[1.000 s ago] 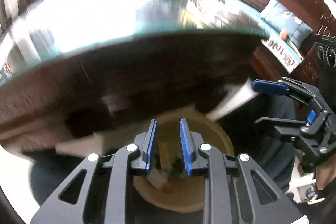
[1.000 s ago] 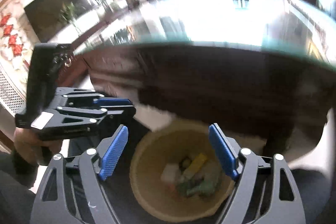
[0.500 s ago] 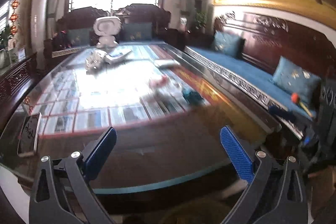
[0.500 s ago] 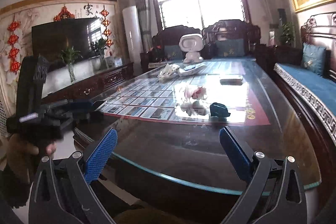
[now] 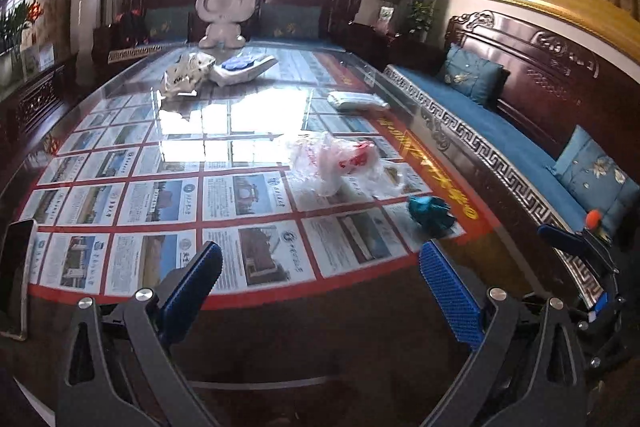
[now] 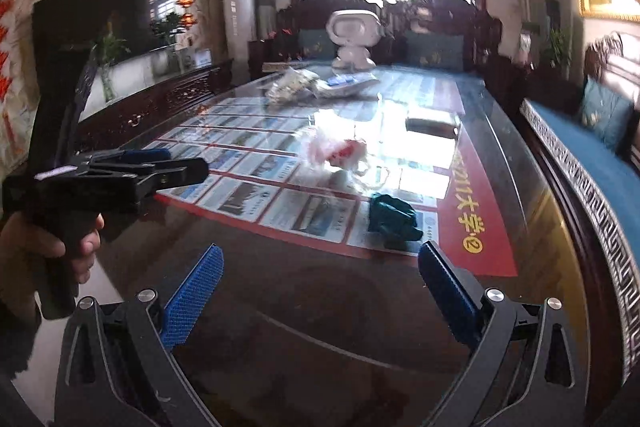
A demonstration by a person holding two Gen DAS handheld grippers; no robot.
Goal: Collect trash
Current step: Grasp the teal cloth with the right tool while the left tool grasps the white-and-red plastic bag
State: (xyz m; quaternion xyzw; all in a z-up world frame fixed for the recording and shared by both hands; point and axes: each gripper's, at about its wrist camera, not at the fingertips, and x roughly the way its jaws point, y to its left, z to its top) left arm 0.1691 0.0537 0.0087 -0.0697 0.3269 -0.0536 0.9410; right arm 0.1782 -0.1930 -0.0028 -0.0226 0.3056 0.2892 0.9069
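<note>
Right wrist view | left claw (image 6: 188, 167) side-on, spread unreadable | right claw (image 6: 320, 291) wide, empty

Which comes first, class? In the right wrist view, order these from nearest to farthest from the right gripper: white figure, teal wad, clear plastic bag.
1. Teal wad, nearest, right of centre.
2. Clear plastic bag, mid-table.
3. White figure, far end.

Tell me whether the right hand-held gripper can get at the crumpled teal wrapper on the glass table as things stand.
Probably yes. The right hand-held gripper is open and empty, and the crumpled teal wrapper lies just ahead of it on bare glass table. Nothing stands between; the clear plastic bag lies farther back.
</note>
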